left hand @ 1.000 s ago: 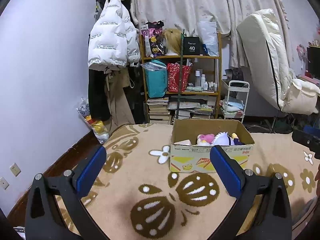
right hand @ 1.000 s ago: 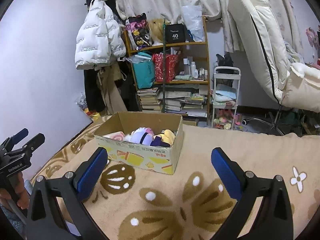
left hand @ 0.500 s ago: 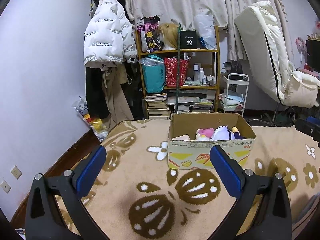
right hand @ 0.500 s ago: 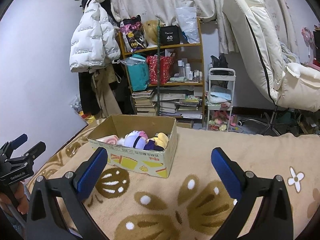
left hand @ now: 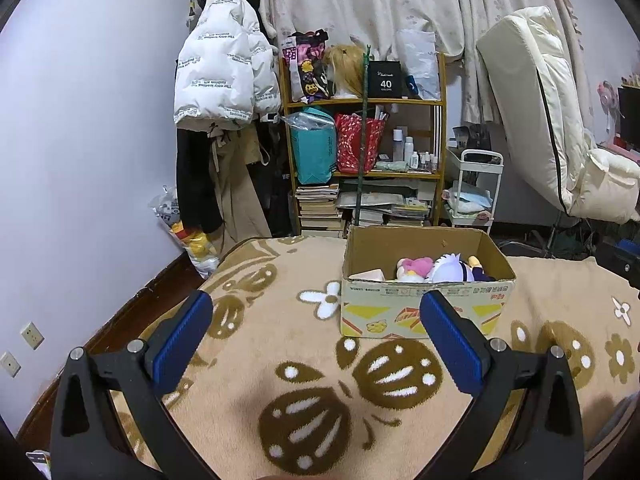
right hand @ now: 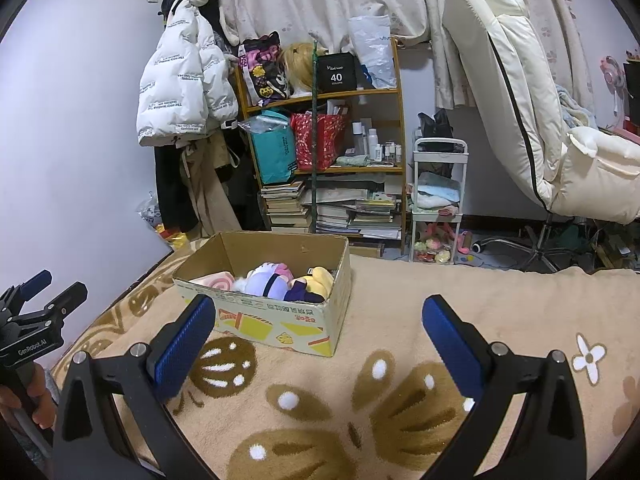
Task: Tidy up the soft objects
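Observation:
A cardboard box (left hand: 424, 312) stands on a beige blanket with brown flower patterns (left hand: 280, 344). It holds several plush toys: a pink and white one (left hand: 414, 267) and a white and navy one (left hand: 452, 270). In the right wrist view the box (right hand: 276, 316) shows a pink swirl toy (right hand: 216, 281), a lilac and white toy (right hand: 266, 282) and a yellow toy (right hand: 320, 280). My left gripper (left hand: 316, 324) is open and empty, in front of the box. My right gripper (right hand: 318, 324) is open and empty, to the box's right. The left gripper also shows at the left edge (right hand: 36, 312).
A wooden shelf (left hand: 364, 140) with bags, bottles and stacked books stands behind the box. A white puffer jacket (left hand: 224, 72) hangs at the left. A small white cart (left hand: 474, 192) and a cream reclining chair (left hand: 552, 120) are at the right.
Both grippers have drawn back and tilted slightly, so the box sits a little farther away in both views. Both stay open and empty.

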A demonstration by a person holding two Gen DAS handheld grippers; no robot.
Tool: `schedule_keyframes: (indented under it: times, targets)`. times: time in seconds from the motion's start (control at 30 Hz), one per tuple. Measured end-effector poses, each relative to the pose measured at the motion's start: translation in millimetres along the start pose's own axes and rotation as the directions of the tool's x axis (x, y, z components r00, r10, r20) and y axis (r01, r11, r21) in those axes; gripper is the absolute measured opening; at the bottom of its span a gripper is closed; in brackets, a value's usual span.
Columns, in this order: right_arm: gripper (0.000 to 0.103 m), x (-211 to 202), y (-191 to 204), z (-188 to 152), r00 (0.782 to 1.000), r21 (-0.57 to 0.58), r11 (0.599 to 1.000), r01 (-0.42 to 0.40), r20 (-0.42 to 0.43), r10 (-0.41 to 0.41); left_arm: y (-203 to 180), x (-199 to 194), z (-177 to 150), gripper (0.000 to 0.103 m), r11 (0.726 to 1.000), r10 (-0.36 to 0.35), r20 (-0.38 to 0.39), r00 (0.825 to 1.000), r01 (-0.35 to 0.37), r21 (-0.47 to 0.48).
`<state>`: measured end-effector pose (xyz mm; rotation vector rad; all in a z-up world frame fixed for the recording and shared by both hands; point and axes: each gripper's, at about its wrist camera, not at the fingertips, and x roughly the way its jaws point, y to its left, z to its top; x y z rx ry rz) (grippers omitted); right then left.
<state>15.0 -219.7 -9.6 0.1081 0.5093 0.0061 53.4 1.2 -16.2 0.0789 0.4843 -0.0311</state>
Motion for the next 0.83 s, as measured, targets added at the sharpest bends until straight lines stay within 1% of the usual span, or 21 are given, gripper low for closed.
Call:
schedule_keyframes:
  times: [0.33,0.6,0.83]
  targets:
    - [0.103,0.1,-0.5,-0.4,1.0,0.0,1.0,-0.001,-0.001,0.001,-3.0,1.9,-0.4,0.102,1.0,-0.006,-0.011,1.0,0.007,0.016]
    - [0.103,-0.1,0.4,-0.8,1.0,-0.001,1.0,0.001,0.0,-0.001,-0.5,1.5,-0.4,0.102,1.0,-0.004,-0.005,1.0,0.004,-0.002]
    - [0.103,0.1,-1.8,-0.4,1.0,-0.003,1.0,-0.002,0.0,0.002,0.4,2.3,-0.4,0.102,1.0,-0.006,-0.006,1.0,0.006,0.004]
